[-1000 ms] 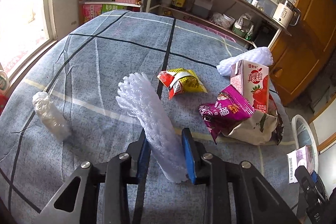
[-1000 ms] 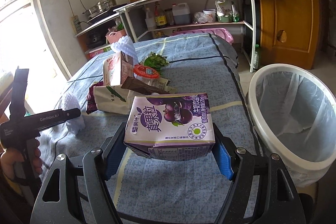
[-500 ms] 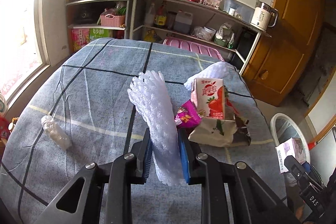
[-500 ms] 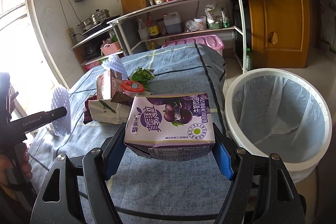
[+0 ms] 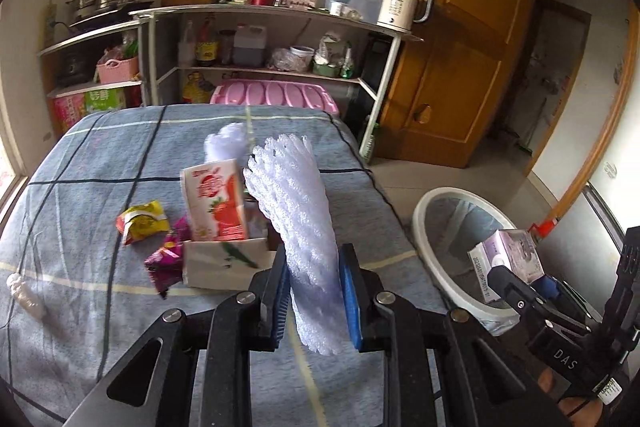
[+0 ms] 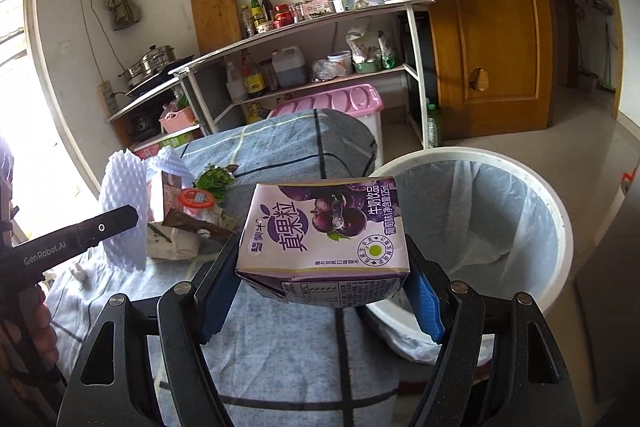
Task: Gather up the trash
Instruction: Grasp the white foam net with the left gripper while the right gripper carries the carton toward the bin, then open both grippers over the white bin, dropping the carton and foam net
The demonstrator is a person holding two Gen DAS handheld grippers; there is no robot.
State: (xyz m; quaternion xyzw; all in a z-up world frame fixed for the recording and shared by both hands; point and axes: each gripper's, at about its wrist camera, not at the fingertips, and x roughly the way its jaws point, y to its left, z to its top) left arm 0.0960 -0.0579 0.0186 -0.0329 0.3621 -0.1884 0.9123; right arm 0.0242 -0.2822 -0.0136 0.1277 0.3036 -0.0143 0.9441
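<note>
My left gripper (image 5: 316, 301) is shut on a white foam net sleeve (image 5: 296, 223), held upright above the blue checked table (image 5: 100, 155). The sleeve also shows in the right wrist view (image 6: 124, 215). My right gripper (image 6: 320, 291) is shut on a purple drink carton (image 6: 324, 231), held beside the white lined trash bin (image 6: 472, 223). In the left wrist view the carton (image 5: 508, 261) hangs over the bin's rim (image 5: 424, 227). On the table lie a red carton (image 5: 214, 205), a yellow-red wrapper (image 5: 142, 223), a purple wrapper (image 5: 168, 259) and a white bag (image 5: 224, 267).
A second foam sleeve (image 5: 228, 143) lies behind the red carton. A crumpled plastic piece (image 5: 24, 293) sits at the table's left. Shelves with bottles and a kettle (image 5: 404, 5) stand behind, a pink storage box (image 5: 276, 95) below. A wooden door (image 6: 492, 23) is at the right.
My left gripper has lifted the foam sleeve off the table and swung right toward the bin. My right gripper has carried the purple carton closer to the bin.
</note>
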